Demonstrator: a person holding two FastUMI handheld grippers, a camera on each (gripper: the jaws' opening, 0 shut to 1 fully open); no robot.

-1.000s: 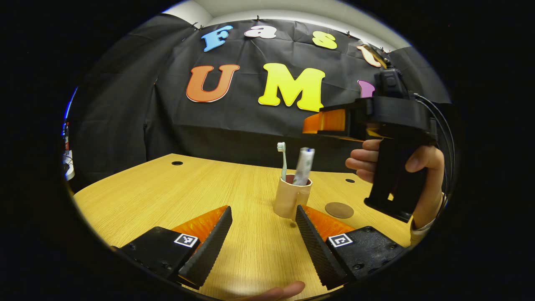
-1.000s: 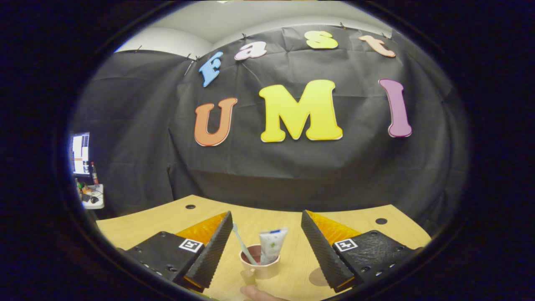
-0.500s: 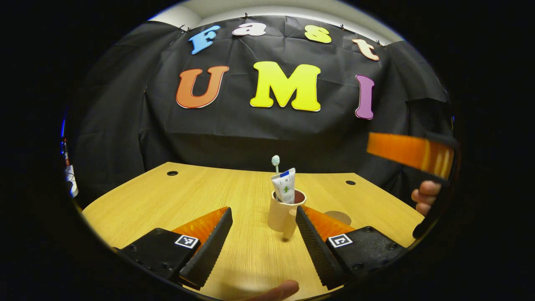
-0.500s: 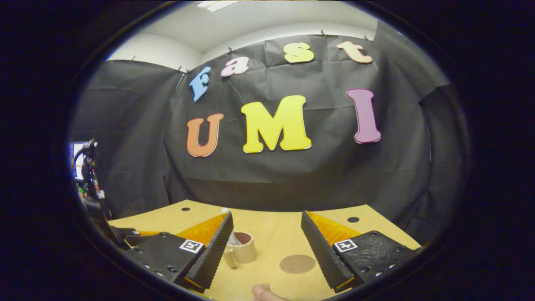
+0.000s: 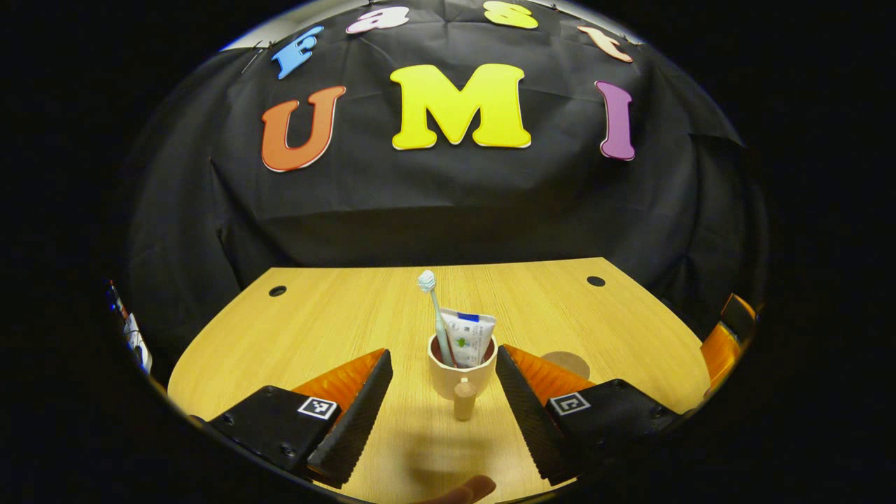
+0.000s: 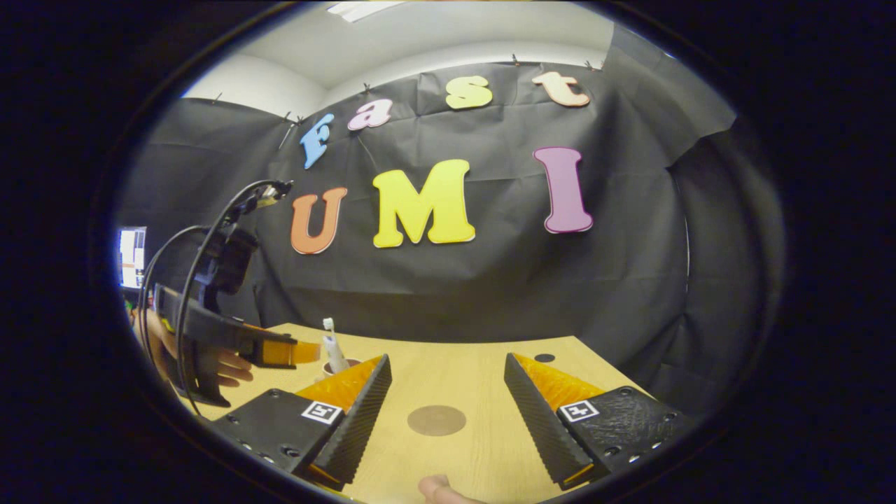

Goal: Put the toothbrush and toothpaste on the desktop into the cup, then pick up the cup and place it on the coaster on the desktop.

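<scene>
Light wood-grain desktop (image 5: 336,315) with a rounded outline and dark round cable holes (image 5: 277,290) near its far corners. A black cloth wall (image 6: 490,280), creased and clipped along its upper edge, encloses the desk. Above it, a white wall (image 6: 259,80) and ceiling with a light panel (image 6: 360,8). At far left, a lit screen (image 6: 131,257).

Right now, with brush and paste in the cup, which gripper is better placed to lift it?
Left. The left gripper hangs open with the cup between its fingers, handle toward it. The right gripper faces the coaster, the cup off to its left.
</scene>
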